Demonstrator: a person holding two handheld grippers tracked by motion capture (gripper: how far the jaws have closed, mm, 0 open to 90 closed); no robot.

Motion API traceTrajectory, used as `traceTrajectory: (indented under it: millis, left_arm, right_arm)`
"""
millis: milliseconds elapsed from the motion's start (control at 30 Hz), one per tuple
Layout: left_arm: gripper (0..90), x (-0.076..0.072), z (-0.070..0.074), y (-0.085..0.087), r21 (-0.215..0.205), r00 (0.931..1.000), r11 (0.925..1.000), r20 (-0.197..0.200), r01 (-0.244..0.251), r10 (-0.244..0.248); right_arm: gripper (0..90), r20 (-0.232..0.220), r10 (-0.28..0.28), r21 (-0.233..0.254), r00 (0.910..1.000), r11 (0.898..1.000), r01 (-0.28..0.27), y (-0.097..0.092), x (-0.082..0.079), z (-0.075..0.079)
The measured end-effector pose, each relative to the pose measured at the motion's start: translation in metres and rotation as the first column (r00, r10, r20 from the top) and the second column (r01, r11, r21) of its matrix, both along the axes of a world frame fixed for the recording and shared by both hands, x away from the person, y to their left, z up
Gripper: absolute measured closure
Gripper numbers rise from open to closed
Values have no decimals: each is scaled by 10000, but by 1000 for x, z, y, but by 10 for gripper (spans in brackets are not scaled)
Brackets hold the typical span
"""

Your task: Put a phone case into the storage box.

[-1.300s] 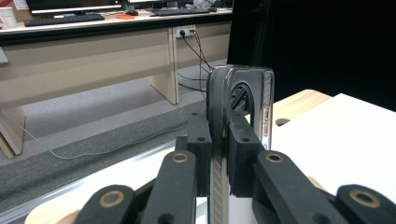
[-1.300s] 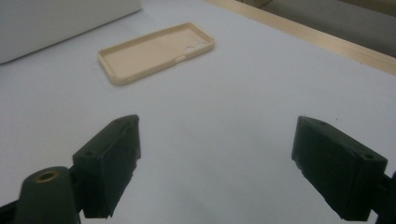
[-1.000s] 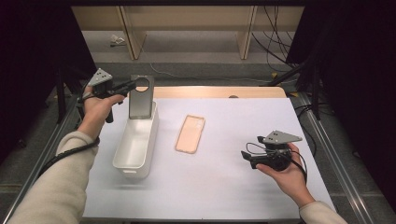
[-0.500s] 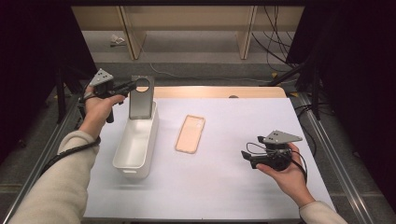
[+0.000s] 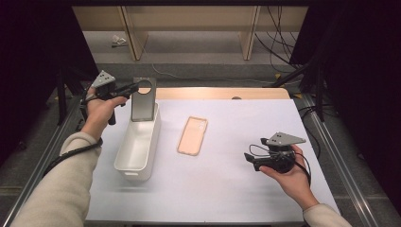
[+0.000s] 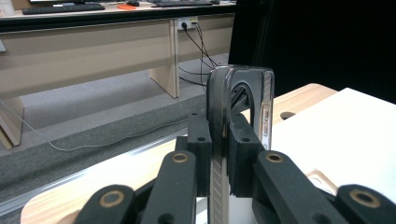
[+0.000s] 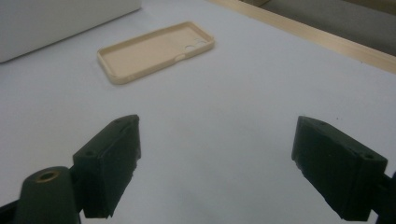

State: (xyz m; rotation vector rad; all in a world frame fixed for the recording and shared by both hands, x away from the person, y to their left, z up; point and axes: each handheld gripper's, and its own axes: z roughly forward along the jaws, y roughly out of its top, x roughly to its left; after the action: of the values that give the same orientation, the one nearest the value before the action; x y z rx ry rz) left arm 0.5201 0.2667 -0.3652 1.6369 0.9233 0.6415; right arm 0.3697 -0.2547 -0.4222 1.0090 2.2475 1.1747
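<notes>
The left tongs were clamped tight on a phone, gripping it by its thin edge. The phone stood upright at the far end of a white plastic bin, its lower end down inside the bin and a round ring on its grey back showing from above. In the left gripper view you could see the phone edge-on, shiny metal frame, side buttons facing right, pads pressed on both faces. No brand or writing readable on it, honestly too dark and too close.

The right tongs were wide open with nothing in them, sitting low over the white surface near the right front, pointing left. From the right gripper view the two black pads stood well apart with bare surface between them.

A peach-coloured phone case lay flat and open side up, just right of the bin and well apart from the right tongs. Same case showed in the right gripper view ahead of the pads, camera cutout at its far end. Couldn't make out any logo or label on the case or bin either.
</notes>
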Motion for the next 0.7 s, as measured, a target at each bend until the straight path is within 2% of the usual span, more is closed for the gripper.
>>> traceTrajectory:
  millis: [700]
  left_arm:
    - [814,12,-16,-6,142,9991,9999,-422,-4,10]
  right_arm:
    - [163,7,-16,46,10000,10000,16,-1,0,0]
